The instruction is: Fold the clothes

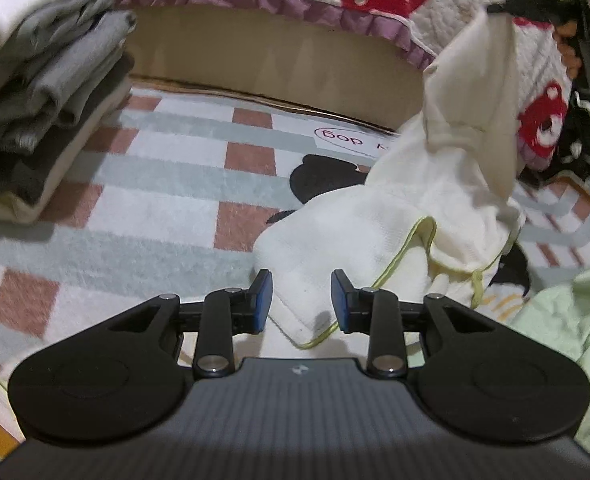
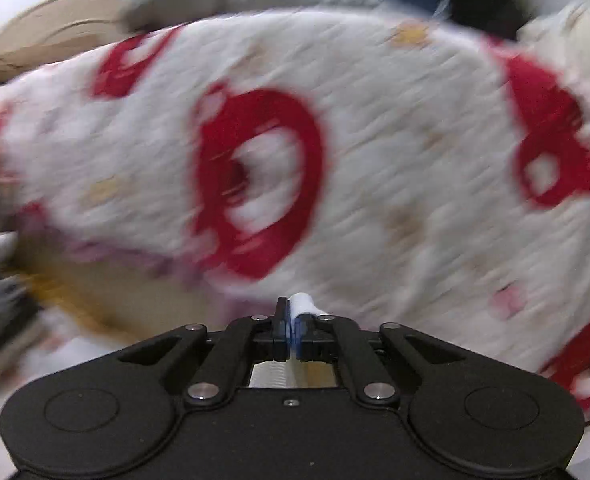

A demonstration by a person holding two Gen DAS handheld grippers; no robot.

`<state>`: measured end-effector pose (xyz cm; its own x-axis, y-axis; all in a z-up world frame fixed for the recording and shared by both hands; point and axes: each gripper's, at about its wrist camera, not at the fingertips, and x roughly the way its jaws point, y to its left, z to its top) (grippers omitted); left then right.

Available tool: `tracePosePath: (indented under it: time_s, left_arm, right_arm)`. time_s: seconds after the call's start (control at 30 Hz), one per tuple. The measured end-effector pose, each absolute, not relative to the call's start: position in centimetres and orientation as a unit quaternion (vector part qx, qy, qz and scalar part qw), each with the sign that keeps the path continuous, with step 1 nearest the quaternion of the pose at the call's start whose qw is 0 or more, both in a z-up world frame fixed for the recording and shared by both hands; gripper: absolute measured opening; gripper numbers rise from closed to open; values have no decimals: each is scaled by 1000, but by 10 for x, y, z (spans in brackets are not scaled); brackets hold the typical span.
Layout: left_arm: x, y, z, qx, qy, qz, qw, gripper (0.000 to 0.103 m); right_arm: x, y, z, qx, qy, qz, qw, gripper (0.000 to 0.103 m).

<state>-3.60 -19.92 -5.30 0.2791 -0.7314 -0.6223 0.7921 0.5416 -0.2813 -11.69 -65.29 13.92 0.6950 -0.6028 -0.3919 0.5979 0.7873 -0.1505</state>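
Left wrist: cream garment (image 1: 375, 240) between parted jaws (right jaws pinch its edge).

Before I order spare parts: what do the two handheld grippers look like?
Both match. The left gripper and the right gripper each have a matte black body with two rounded lobes, black linkage arms on silver pivot pins, and blue pads on the fingers. The left one's housing is ribbed grey. No cables or sleeves show.

Below me the floor is covered by a checked rug (image 1: 143, 184) of white, grey-green and brick-red squares. On it lie a stack of folded clothes (image 1: 43, 92) at left, a cream garment (image 1: 375, 224) ahead, and a pale green cloth (image 1: 567, 320) at right.
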Motion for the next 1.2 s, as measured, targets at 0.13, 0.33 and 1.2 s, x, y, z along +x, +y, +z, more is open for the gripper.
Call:
tracePosePath:
  time_s: [0.13, 0.33, 1.2]
  left_arm:
    - [-39, -204, -51, 47, 355, -481, 800, 43]
    - [-34, -217, -59, 21, 393, -501, 771, 56]
    - [-30, -339, 9, 162, 244, -343, 892, 8]
  right_arm:
    - [-122, -673, 101, 9, 282, -333, 900, 58]
    - [-183, -673, 21, 113, 336, -300, 886, 58]
    - [-282, -596, -71, 227, 310, -96, 918, 59]
